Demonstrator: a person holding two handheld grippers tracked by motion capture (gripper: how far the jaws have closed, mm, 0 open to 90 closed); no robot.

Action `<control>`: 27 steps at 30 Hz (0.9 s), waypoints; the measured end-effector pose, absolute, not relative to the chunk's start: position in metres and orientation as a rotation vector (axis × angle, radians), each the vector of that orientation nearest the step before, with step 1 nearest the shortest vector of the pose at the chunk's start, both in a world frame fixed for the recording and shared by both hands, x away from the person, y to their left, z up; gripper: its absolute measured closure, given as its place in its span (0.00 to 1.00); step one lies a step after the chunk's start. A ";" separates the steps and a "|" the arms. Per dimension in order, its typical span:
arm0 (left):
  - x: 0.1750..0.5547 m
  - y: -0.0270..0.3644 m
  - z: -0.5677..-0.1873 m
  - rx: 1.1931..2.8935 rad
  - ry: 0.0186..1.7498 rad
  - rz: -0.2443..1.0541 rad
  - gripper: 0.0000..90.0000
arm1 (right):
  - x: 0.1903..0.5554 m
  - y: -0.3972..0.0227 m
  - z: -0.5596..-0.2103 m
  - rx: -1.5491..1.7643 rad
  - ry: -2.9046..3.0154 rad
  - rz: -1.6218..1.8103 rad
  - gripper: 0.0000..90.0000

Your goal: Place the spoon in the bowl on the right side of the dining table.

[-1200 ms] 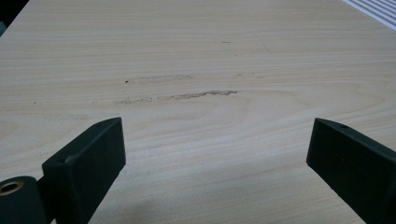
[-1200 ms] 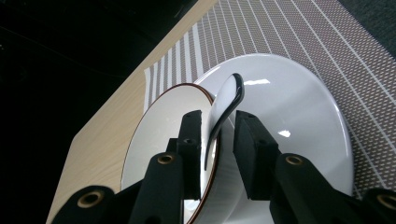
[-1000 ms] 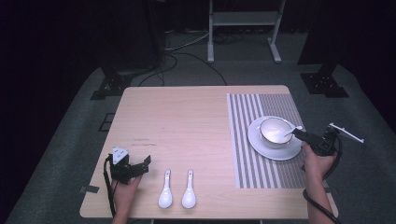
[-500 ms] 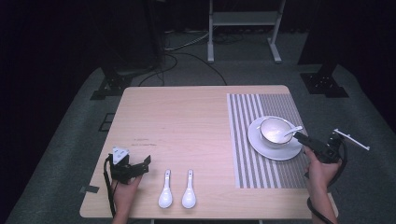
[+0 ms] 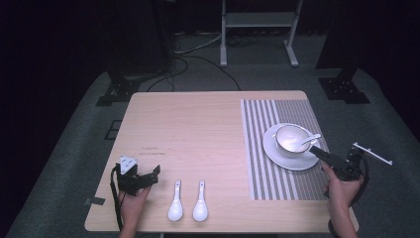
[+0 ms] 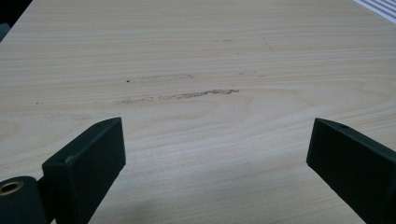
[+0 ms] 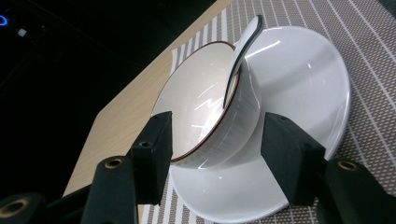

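so, step: looks like you've got one spoon in and are between spoons, just my guess
bowl (image 5: 291, 140): on the saucer (image 5: 277, 154), spoon (image 5: 309, 140) leaning in it
right gripper (image 5: 321, 153): at the bowl's near side, jaws apart, empty
left gripper (image 5: 147, 178): far left of the bowl, jaws wide, empty
next: grab one of the two spare spoons (image 5: 187, 201) left of the bowl

2 hand-held grippers, both with jaws parted, low over the table's near side.

The left gripper (image 5: 154, 173) sits in the left hand (image 5: 132, 201) near the near-left corner; the right gripper (image 5: 319, 153), held by the right hand (image 5: 341, 188), points inward from the right edge.
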State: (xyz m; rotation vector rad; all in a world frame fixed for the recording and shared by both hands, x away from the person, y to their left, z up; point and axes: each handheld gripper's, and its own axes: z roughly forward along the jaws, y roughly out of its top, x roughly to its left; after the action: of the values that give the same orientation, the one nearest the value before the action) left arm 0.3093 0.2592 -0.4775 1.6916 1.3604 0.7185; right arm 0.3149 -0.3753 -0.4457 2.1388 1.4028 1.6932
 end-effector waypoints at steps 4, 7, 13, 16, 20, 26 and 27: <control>0.309 0.259 -0.477 1.691 1.362 0.718 0.04 | 0.312 -0.375 -0.449 2.146 1.408 1.711 0.46; 0.309 0.259 -0.477 1.691 1.361 0.719 0.04 | 0.308 -0.375 -0.452 2.140 1.416 1.725 0.45; 0.309 0.259 -0.477 1.697 1.355 0.723 0.04 | 0.301 -0.373 -0.455 2.125 1.431 1.747 0.44; 0.309 0.259 -0.477 1.693 1.357 0.721 0.04 | 0.298 -0.371 -0.455 2.112 1.438 1.757 0.44; 0.308 0.259 -0.477 1.694 1.356 0.721 0.04 | 0.294 -0.369 -0.453 2.097 1.449 1.762 0.43; 0.309 0.259 -0.477 1.695 1.356 0.720 0.04 | 0.288 -0.364 -0.450 2.060 1.474 1.776 0.42; 0.309 0.259 -0.477 1.695 1.356 0.720 0.04 | 0.288 -0.363 -0.450 2.055 1.479 1.777 0.42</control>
State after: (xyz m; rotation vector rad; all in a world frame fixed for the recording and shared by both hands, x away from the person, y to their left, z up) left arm 0.3086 0.2588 -0.4773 1.6947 1.3560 0.7197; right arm 0.2877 -0.3627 -0.4501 2.0550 1.4794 1.7775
